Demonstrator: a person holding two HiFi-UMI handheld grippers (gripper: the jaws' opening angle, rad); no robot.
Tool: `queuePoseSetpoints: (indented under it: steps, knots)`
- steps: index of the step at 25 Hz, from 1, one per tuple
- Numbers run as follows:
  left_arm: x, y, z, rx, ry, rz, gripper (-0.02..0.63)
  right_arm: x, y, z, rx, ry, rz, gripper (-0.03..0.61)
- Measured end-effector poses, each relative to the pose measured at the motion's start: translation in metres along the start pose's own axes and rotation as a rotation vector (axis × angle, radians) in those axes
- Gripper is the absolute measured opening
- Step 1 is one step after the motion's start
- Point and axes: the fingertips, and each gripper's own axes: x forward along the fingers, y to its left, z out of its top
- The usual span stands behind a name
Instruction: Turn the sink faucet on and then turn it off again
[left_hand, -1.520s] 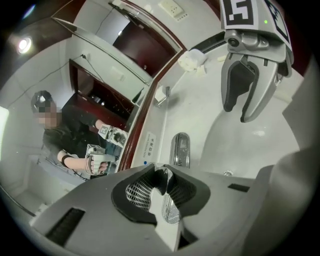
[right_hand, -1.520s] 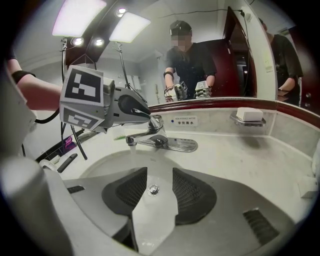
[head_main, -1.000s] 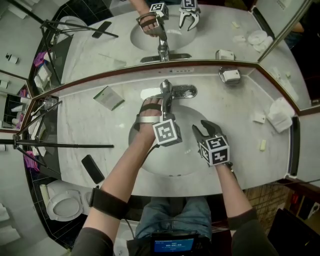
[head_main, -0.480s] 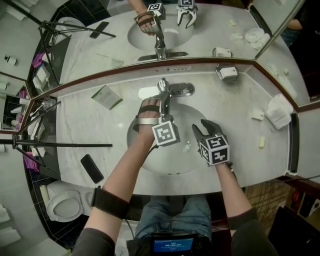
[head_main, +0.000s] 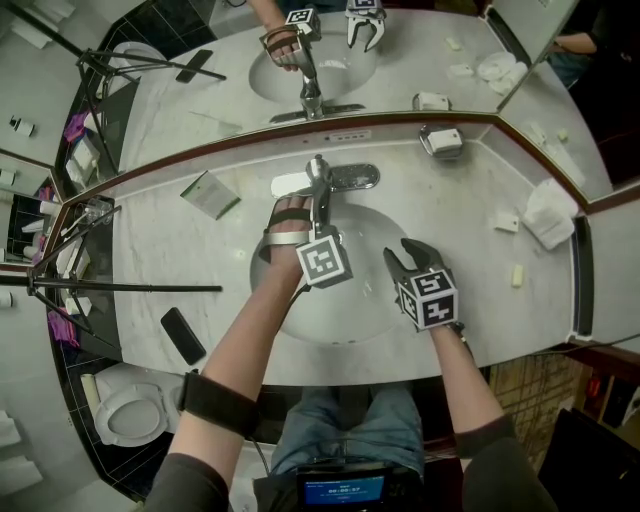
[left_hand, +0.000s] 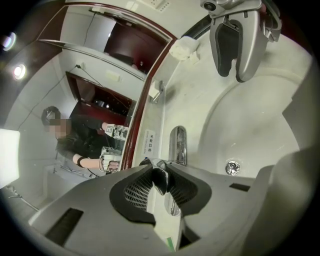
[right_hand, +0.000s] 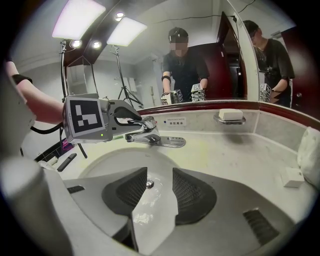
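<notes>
The chrome faucet (head_main: 320, 185) stands at the back of the white basin (head_main: 345, 325). My left gripper (head_main: 316, 212) reaches over the basin to the faucet's handle (left_hand: 161, 184). That handle lies between the pads and touches both, though the jaws have just been opening a little. The spout (left_hand: 178, 145) and the drain (left_hand: 232, 167) show beyond it. My right gripper (head_main: 404, 258) hovers over the basin's right half, open and empty. In the right gripper view it (right_hand: 153, 192) looks at the drain (right_hand: 149, 184), and the basin looks wet there. I see no stream.
A mirror runs along the back of the marble counter (head_main: 470, 230). A soap dish (head_main: 440, 140) sits at the back right. Crumpled towels (head_main: 553, 215) lie at the far right. A small box (head_main: 210, 195) and a black phone (head_main: 182, 335) lie left. A tripod (head_main: 100, 288) stands at the left edge.
Both grippers keep their places at the faucet and over the basin. Only the head view has shifted slightly.
</notes>
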Motion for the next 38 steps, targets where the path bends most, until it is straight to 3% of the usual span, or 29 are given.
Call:
queuePoseSetpoints:
  steps: [9, 16, 19, 25, 31, 38]
  knots:
    - [-0.047, 0.0, 0.01, -0.033, -0.02, -0.046, 0.072, -0.035, -0.01, 0.005, -0.001, -0.009, -0.034, 0.178]
    - [-0.105, 0.042, 0.021, -0.204, -0.093, -0.04, 0.007, -0.068, -0.009, 0.012, -0.004, -0.022, -0.066, 0.178]
    - [-0.122, 0.053, 0.011, -0.228, -0.108, -0.034, 0.003, -0.083, -0.008, 0.021, -0.007, -0.033, -0.076, 0.178]
    - [-0.178, 0.099, 0.012, -0.529, -0.18, -0.047, 0.003, -0.11, -0.006, 0.047, -0.03, -0.067, -0.099, 0.178]
    - [-0.21, 0.109, -0.008, -0.846, -0.248, -0.103, 0.002, -0.136, 0.001, 0.077, -0.04, -0.119, -0.11, 0.178]
    - [-0.251, 0.12, -0.037, -1.069, -0.296, -0.137, 0.002, -0.161, 0.011, 0.097, -0.033, -0.164, -0.109, 0.176]
